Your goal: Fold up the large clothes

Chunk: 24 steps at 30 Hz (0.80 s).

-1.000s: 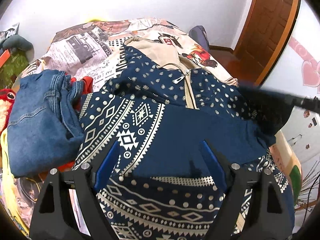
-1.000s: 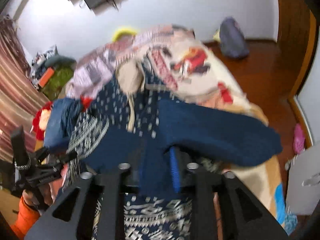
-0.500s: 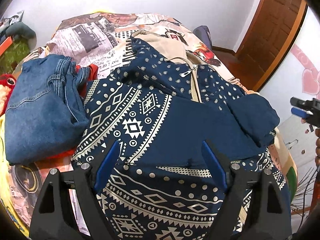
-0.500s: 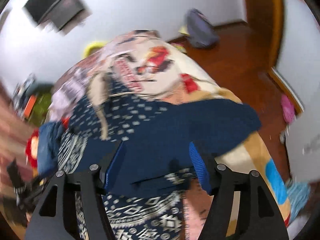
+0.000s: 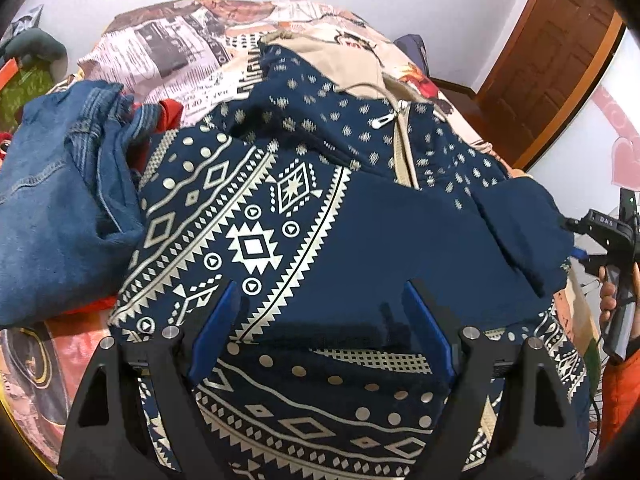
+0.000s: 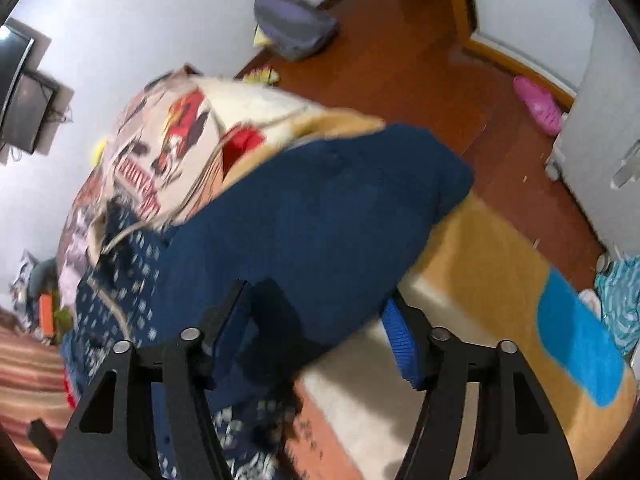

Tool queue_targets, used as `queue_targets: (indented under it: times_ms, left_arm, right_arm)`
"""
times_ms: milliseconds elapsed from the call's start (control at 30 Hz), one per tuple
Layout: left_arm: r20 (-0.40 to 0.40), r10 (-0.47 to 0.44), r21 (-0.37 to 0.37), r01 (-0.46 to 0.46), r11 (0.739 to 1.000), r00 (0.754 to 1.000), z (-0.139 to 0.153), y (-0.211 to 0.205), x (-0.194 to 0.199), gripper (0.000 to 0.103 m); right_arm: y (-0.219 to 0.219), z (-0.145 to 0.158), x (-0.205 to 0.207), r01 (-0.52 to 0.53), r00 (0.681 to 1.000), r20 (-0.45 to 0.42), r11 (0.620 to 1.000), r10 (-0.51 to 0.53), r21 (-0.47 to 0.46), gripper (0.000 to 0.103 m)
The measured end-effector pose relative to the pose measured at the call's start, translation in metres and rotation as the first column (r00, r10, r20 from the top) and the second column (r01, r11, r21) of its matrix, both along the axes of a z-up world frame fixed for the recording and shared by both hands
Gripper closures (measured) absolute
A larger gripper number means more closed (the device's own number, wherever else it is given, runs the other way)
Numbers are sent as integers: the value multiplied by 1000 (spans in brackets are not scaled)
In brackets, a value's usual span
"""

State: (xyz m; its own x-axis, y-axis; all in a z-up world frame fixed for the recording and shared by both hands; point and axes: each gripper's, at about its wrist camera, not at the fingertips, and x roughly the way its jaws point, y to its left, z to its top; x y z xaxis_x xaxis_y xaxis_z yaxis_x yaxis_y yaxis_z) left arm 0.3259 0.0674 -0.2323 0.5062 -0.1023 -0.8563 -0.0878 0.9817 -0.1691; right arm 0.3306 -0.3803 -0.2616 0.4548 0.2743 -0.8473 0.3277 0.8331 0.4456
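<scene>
A navy hoodie with cream geometric print lies front-up on the bed, zip closed. Its plain navy sleeve is folded across the chest. My left gripper hovers open and wide just above the sleeve's cuff end, pads clear of the cloth. At the bed's right edge my right gripper straddles the folded sleeve bend. Its jaws are closing with the cloth between them, and the right pad does not press on it. The left wrist view shows that gripper held by a hand.
Folded blue jeans lie left of the hoodie on a red garment. The printed bedcover stretches behind. The bed's right edge drops to a wooden floor with a grey bag and a pink slipper. A wooden door stands at right.
The right gripper let go of the sleeve, which now lies across the chest, then rolled and sank at the bed's right edge. The left gripper came down closer to the hoodie.
</scene>
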Motion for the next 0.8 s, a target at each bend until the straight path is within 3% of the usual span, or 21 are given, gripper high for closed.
queue_targets:
  times_ms: [167, 233, 300, 367, 433, 533, 633, 800]
  left_arm:
    - [-11, 4, -1, -4, 1000, 1000, -8, 0, 3, 20]
    - [-11, 8, 3, -8, 1000, 1000, -8, 0, 2, 20]
    - [-1, 11, 6, -11, 1000, 1000, -5, 2, 1, 20]
    - [9, 14, 12, -14, 1000, 1000, 0, 4, -1, 20]
    - [26, 18, 22, -18, 1000, 1000, 7, 7, -5, 20]
    - [64, 27, 28, -29, 999, 998, 21, 13, -15, 20]
    - [110, 42, 22, -45, 999, 993, 38, 21, -28, 20]
    - [178, 72, 28, -78, 997, 981, 62, 44, -50, 20]
  right_arm:
    - [2, 0, 16, 5, 1000, 3, 995, -4, -97, 76]
    - [8, 10, 18, -36, 999, 25, 992, 39, -119, 97]
    - [17, 27, 15, -77, 994, 72, 989, 87, -125, 97]
    - [36, 52, 10, -121, 981, 128, 975, 146, -189, 97]
    - [59, 81, 6, -167, 959, 184, 956, 214, -241, 97]
    - [94, 120, 1, -241, 919, 257, 942, 299, -234, 97]
    - [143, 160, -4, -326, 861, 327, 916, 390, -235, 97]
    - [228, 191, -17, -466, 762, 376, 849, 528, -249, 97]
